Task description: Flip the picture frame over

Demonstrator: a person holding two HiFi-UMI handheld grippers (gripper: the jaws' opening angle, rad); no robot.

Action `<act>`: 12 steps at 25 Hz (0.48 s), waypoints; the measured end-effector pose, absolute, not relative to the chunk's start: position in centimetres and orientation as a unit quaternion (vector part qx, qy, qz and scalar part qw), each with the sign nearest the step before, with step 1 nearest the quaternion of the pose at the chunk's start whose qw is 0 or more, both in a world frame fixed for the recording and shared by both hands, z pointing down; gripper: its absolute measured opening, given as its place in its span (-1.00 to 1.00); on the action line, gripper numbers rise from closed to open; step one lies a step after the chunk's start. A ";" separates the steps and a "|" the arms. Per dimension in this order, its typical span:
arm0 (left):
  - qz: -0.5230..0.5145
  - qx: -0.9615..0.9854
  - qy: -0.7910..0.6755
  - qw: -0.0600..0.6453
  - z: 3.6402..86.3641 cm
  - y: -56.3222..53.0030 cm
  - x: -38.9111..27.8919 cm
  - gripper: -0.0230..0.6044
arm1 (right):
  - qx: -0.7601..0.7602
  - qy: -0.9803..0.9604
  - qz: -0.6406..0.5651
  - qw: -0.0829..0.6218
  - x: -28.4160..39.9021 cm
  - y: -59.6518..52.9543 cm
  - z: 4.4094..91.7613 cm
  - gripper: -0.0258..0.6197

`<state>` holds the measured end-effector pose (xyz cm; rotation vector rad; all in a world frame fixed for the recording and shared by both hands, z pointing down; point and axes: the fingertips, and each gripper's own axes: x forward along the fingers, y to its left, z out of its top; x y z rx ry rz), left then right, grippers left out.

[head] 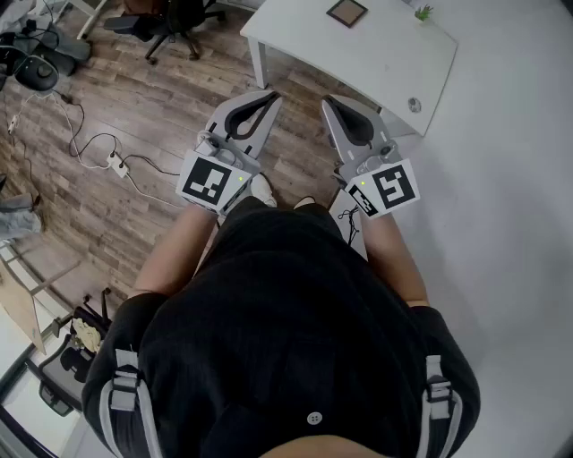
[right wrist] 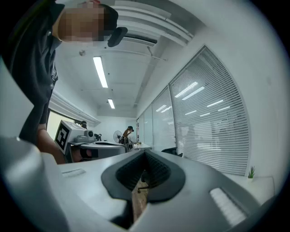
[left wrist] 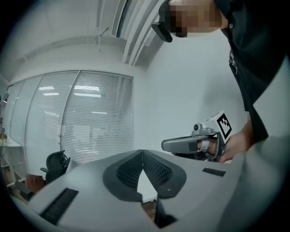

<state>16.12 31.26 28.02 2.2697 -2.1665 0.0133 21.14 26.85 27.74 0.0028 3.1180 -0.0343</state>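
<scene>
Picture frame [head: 346, 12] lies on table [head: 376, 67], back from near edge.

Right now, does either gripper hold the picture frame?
No, the picture frame lies on the white table, apart from the left gripper and the right gripper.

A white rectangular table [head: 358, 54] stands at the far side, where the brown wooden plank floor [head: 134, 107] meets a smooth pale grey floor [head: 501, 224]. On the table top lies a small square picture frame with a dark brown border [head: 346, 12], flat, near the far edge. A small green plant [head: 423, 12] stands well apart from it, and a round grey disc [head: 414, 105] sits near the table's corner. On the planks lie a white power strip [head: 116, 164] with a thin cable [head: 72, 134], and a black office chair [head: 170, 22] stands farther away.
</scene>
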 end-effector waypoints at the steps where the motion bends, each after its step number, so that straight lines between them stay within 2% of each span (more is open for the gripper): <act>1: 0.004 0.724 -0.690 0.003 28.1 31.3 16.1 -0.90 | 0.001 1.000 -0.011 0.011 21.1 26.8 27.9 -0.89; 12: 0.009 0.725 -0.689 0.008 29.2 31.3 16.0 -0.90 | 0.002 1.000 -0.028 -0.002 21.4 26.8 29.3 -0.89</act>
